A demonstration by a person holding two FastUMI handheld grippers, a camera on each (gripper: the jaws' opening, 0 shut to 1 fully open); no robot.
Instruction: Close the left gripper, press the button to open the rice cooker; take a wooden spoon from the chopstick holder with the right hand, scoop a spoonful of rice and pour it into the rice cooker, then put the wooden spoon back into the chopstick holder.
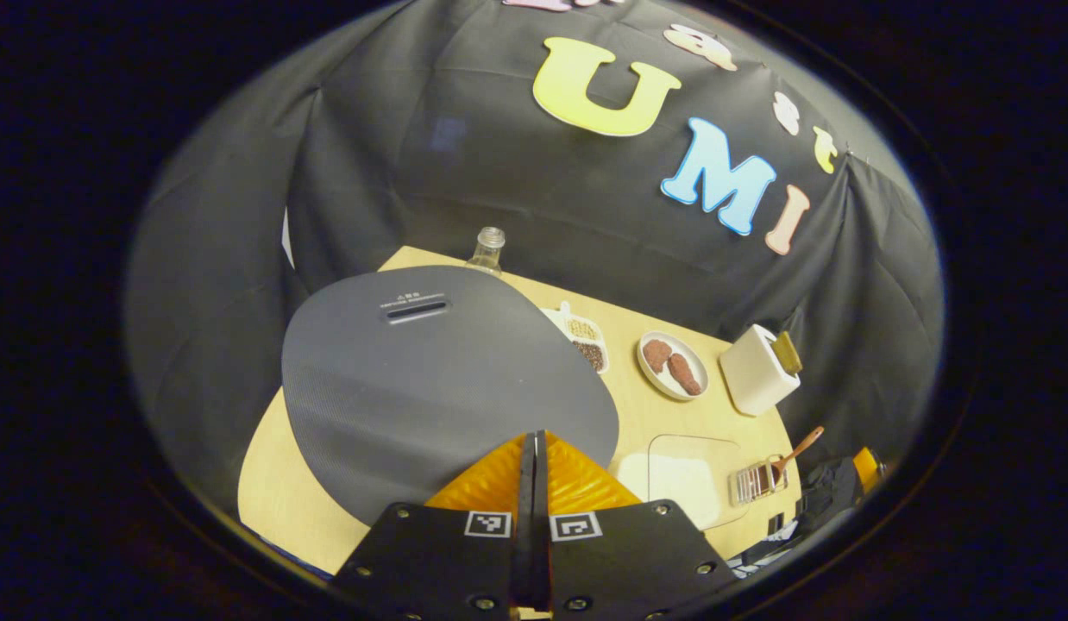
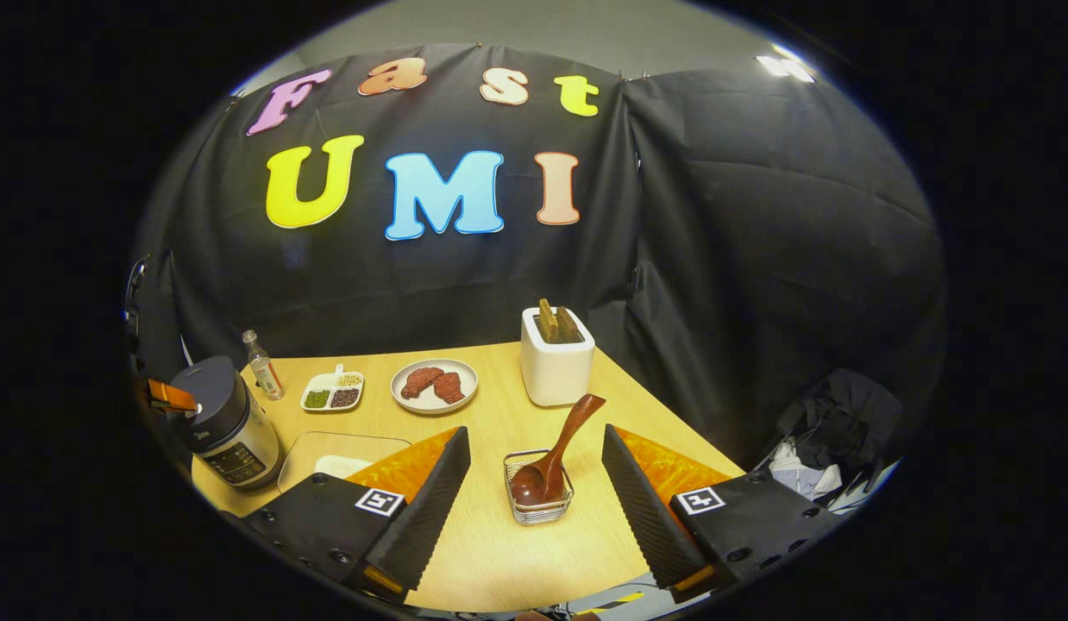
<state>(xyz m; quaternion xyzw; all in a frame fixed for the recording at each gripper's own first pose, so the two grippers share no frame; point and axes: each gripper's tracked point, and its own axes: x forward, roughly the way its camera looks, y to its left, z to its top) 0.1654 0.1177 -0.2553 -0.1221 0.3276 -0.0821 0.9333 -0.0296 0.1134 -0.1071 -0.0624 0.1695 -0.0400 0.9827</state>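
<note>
Left gripper view: camera sits close above the rice cooker [image 1: 430,379] lid, angled down, the table [image 1: 275,492] running away toward 2 o'clock. Right gripper view: camera stands back at the table's near edge, facing the booth wall, with the chopstick holder [image 2: 538,487] near at 6 o'clock. Both views share the toaster [image 2: 555,366], plate [image 2: 433,385] and sectioned dish [image 2: 332,392].

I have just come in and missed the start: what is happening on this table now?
A person works two handheld grippers. The left gripper, shut, hangs over the rice cooker, whose lid is down. The right gripper, open, faces the wooden spoon standing in the chopstick holder, not touching it. No rice has been scooped yet.
</note>
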